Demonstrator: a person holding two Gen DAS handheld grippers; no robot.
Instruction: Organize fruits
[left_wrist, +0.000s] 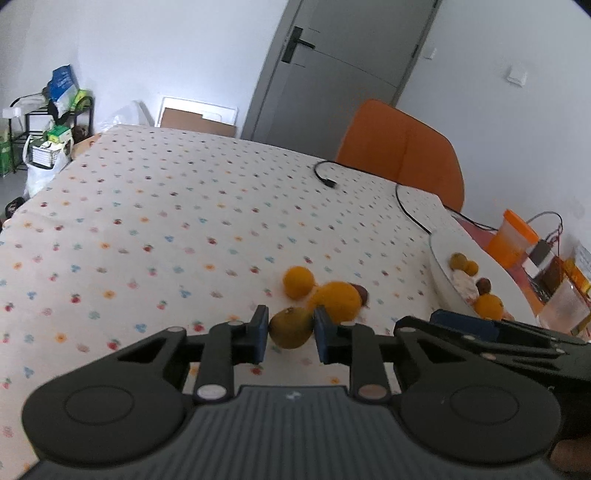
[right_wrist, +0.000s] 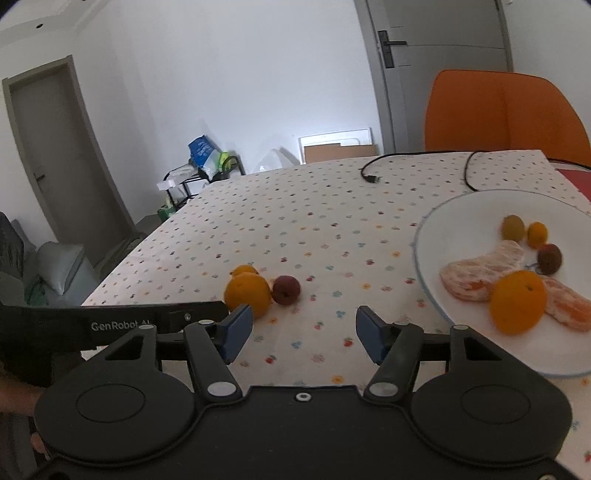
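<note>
Fruit (left_wrist: 290, 328) (yellow-green) sits squeezed in your left tool (left_wrist: 290, 334), low in the frame; your right tool (right_wrist: 303, 334) gapes half open, holding nothing, beside the plate (right_wrist: 436, 221).

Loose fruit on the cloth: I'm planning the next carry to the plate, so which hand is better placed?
Left: its tongs are shut on the yellow-green fruit. The right tongs are open over bare cloth beside the plate.

A white tablecloth (right_wrist: 314, 221) dotted with small multicoloured flowers carries orange fruits (right_wrist: 247, 293) and a dark red one (right_wrist: 286, 290). The plate (right_wrist: 461, 214) is white with a pale blue rim. The chair (right_wrist: 498, 110) is orange.
</note>
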